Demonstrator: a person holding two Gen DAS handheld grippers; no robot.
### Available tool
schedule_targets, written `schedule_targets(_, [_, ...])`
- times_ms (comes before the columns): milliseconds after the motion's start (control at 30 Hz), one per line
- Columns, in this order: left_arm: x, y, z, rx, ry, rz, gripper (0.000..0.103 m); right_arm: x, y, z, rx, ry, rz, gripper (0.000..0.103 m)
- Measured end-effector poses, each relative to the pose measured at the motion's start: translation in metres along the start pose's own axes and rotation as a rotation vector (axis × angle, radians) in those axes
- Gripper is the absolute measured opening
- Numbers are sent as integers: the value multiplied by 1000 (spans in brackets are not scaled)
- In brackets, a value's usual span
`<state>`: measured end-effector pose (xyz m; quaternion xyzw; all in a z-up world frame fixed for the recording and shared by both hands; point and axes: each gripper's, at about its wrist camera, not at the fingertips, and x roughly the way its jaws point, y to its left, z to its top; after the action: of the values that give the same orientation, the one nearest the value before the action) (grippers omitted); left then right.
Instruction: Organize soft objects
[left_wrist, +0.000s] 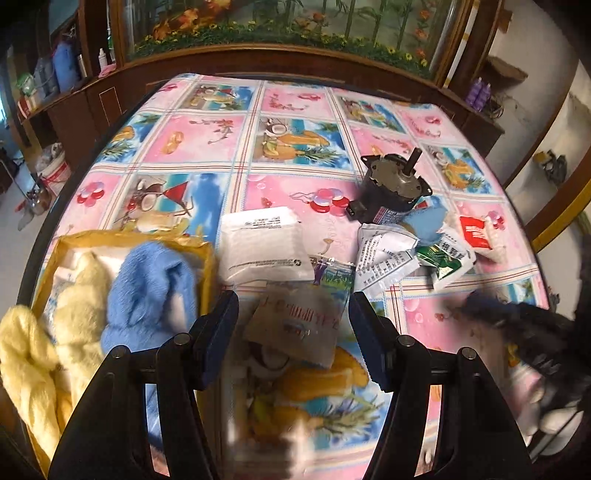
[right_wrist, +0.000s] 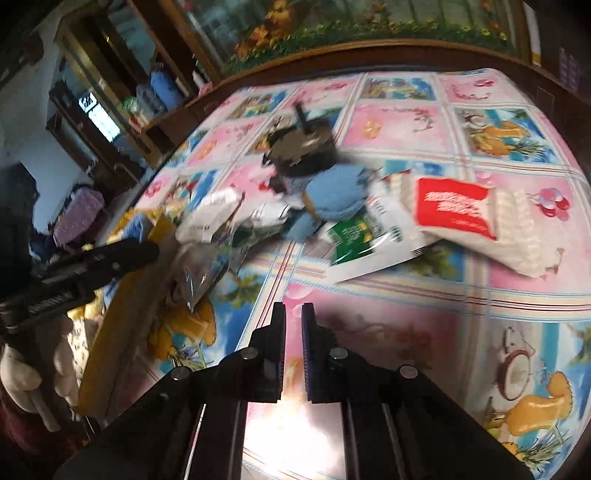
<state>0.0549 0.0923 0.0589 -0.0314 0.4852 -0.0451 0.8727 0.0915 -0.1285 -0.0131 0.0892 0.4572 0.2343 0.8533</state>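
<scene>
Box (left_wrist: 207, 266) at the table's (left_wrist: 295, 122) left edge with towels (left_wrist: 147, 288) lying in it, flat packets (left_wrist: 266, 243) just right of it, motor (left_wrist: 391, 184) behind crumpled sachets (left_wrist: 388, 258), padded pack (left_wrist: 480, 236) farthest right.

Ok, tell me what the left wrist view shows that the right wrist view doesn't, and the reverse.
Only the left wrist view: the blue fluffy cloth and yellow fluffy cloth lying in the yellow box, seen from above, and the left gripper open over a clear plastic packet.

Only the right wrist view: the right gripper shut on nothing, and a pale plush toy at the left edge.

Both: the patterned tablecloth, the dark motor, the red-labelled white pack and the green sachet.
</scene>
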Motion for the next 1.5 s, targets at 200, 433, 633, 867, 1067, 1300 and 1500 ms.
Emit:
schedule_targets(200, [26,-39,33,96,-21,-20,63,-38,-72,18,202,-207,-76,30])
schedule_targets(433, [68,-57,47,76,69,-68,63,-3,-92,71,188,-155,-205,56])
schedule_targets(633, [73,-90,23,216,156,-82,62,16,-69,58,44,-4,-219,56])
schedule_targets(867, [39,-128,-43,452,231,-177,63,-10,-52,5,-64,116,-257,56])
schedule_targets(1067, [-14,-96,-56,334,159,-258,63,-59,-67,-16,36,1,-209,56])
schedule_targets(1300, [-19,-61,-65,121,120,-238,63,-78,-37,-26,0,-21,-85,56])
schedule_targets(1500, [6,-95,-67,127,90,-195,63,-21,-37,4,193,89,108,56])
